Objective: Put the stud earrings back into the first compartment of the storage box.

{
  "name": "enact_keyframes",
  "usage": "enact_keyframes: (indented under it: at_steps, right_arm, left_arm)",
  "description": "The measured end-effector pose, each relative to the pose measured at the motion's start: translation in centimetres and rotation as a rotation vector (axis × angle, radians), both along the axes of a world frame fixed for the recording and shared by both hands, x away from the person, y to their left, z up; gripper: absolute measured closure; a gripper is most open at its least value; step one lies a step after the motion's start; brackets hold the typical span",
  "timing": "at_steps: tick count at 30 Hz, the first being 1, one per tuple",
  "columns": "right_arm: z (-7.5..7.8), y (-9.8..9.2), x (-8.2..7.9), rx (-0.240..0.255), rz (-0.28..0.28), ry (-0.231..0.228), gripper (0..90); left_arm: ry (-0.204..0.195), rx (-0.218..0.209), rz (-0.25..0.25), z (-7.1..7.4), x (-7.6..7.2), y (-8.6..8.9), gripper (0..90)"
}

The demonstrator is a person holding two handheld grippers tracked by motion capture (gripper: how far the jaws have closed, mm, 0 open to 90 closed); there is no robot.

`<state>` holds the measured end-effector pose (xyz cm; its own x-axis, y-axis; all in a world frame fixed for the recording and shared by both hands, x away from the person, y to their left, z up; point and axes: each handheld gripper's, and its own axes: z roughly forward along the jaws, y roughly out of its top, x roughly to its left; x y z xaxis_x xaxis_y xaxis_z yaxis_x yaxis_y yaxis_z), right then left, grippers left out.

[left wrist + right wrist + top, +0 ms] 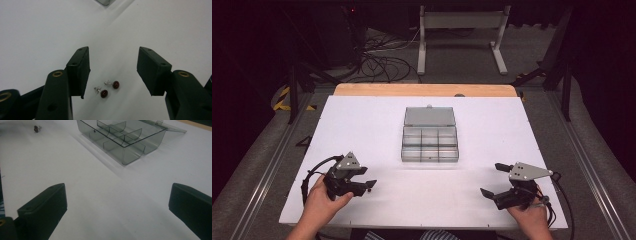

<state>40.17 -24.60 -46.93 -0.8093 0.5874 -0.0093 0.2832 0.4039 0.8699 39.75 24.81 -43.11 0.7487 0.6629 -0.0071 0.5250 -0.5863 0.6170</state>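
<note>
Two small dark red stud earrings lie side by side on the white table, low between the jaws of my left gripper, which stands open just above them without touching. In the high view the left gripper is at the table's front left, held in a hand. My right gripper is at the front right, open wide with nothing in it. From there the earrings show far off at the upper left. A clear grey compartment box sits mid-table, lid folded back.
The box has several small divided cells, and I cannot tell whether anything lies in them. The white table top ends in a wooden strip at the back. Cables and a white stand are on the floor beyond.
</note>
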Motion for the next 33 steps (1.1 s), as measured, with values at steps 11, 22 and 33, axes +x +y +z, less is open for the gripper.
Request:
enact_keyframes:
  at_steps: [11, 22, 33]
  right_arm:
    - [0.0, 0.0, 0.1, 0.000, 0.006, 0.003, 2.7]
    - [0.0, 0.0, 0.0, 0.003, 0.009, 0.002, 2.7]
    - [0.0, 0.0, 0.1, 0.000, 0.014, 0.004, 2.7]
  left_arm:
    - [0.109, 0.072, -0.023, -0.5, 1.1, -0.3, 45.0]
    - [0.201, 0.145, -0.054, -1.3, 1.9, -0.9, 47.4]
    - [0.224, 0.231, -0.065, -2.1, 2.1, -1.7, 52.3]
